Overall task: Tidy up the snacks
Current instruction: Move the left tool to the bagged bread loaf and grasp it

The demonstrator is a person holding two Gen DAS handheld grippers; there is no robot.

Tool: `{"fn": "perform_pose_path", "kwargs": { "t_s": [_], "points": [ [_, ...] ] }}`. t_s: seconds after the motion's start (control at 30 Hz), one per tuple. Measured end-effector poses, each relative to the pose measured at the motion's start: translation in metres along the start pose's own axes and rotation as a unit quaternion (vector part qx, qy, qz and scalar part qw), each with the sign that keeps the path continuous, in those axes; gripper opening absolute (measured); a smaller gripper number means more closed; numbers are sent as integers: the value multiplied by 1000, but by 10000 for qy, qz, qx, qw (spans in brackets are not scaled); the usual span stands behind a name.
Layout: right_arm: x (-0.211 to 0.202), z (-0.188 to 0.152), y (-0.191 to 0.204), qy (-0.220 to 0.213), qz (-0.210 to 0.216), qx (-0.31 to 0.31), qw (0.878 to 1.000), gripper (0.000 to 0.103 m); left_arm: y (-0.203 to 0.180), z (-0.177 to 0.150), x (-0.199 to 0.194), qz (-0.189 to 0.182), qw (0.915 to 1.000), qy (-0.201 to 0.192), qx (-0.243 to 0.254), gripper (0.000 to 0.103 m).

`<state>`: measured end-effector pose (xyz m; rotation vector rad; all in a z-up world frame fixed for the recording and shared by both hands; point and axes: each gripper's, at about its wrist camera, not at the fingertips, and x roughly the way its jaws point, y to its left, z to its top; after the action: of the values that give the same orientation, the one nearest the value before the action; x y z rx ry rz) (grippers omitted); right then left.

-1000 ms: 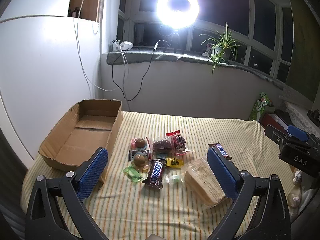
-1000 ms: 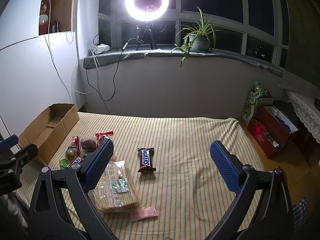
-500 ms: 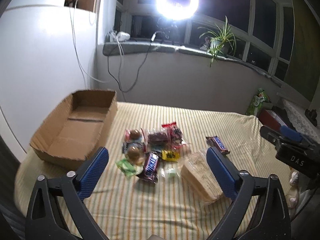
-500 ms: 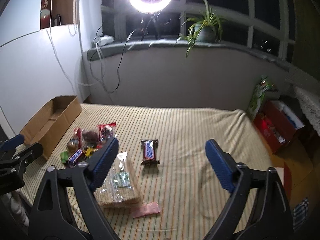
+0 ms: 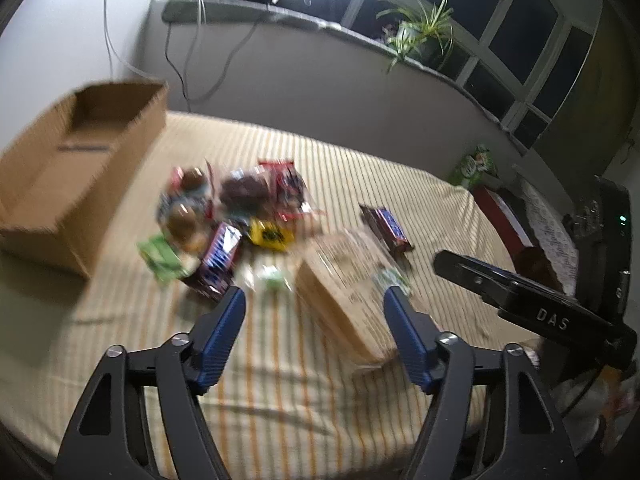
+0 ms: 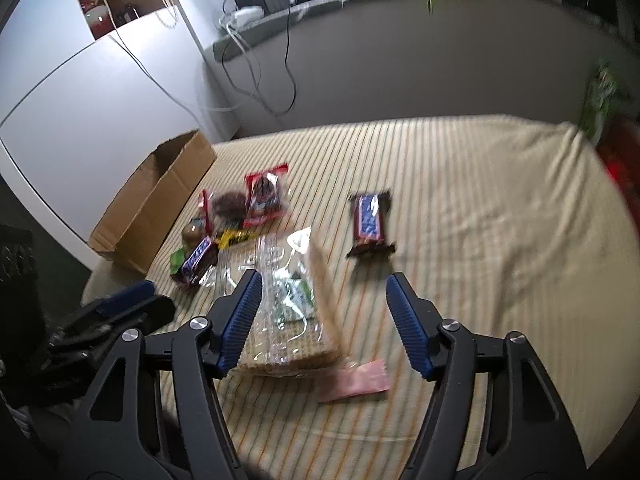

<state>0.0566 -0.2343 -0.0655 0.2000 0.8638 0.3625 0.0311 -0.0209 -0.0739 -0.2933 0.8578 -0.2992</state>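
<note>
A pile of small wrapped snacks [image 5: 232,216] lies on the striped bed, beside an open, empty cardboard box [image 5: 68,160]. A big clear pack of wafers [image 5: 348,284] lies right of the pile, and a Snickers bar [image 5: 386,226] lies apart further right. My left gripper [image 5: 314,332] is open and empty, above the bed before the wafer pack. My right gripper [image 6: 320,320] is open and empty, over the wafer pack [image 6: 292,308]; the lone Snickers bar [image 6: 370,224] lies beyond it. A pink wrapper [image 6: 354,380] lies near its right finger.
The box [image 6: 152,200] stands at the bed's left edge by a white wall. The right gripper's body [image 5: 532,308] shows at the right in the left wrist view. A windowsill with a plant [image 5: 420,36] and cables runs behind. A red box [image 5: 500,208] sits on the floor at the right.
Both grippers have tilted down and moved closer to the snacks on the bed. Their jaws have narrowed but remain open. The snacks have not moved.
</note>
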Motion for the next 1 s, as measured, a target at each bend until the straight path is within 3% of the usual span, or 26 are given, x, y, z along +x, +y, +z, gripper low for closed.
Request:
{"fn": "perform_pose_path", "kwargs": {
  "t_s": [0.33, 0.67, 1.0],
  "points": [
    [31, -3, -2, 615, 423, 73, 9972, 63, -1, -8, 25, -466, 9976, 474, -187, 55],
    [53, -3, -5, 994, 705, 273, 9922, 48, -4, -10, 37, -569, 9965, 594, -125, 37],
    [53, -3, 7, 1109, 721, 158, 9911, 47, -12, -7, 40, -520, 9971, 549, 48, 36]
  ]
}}
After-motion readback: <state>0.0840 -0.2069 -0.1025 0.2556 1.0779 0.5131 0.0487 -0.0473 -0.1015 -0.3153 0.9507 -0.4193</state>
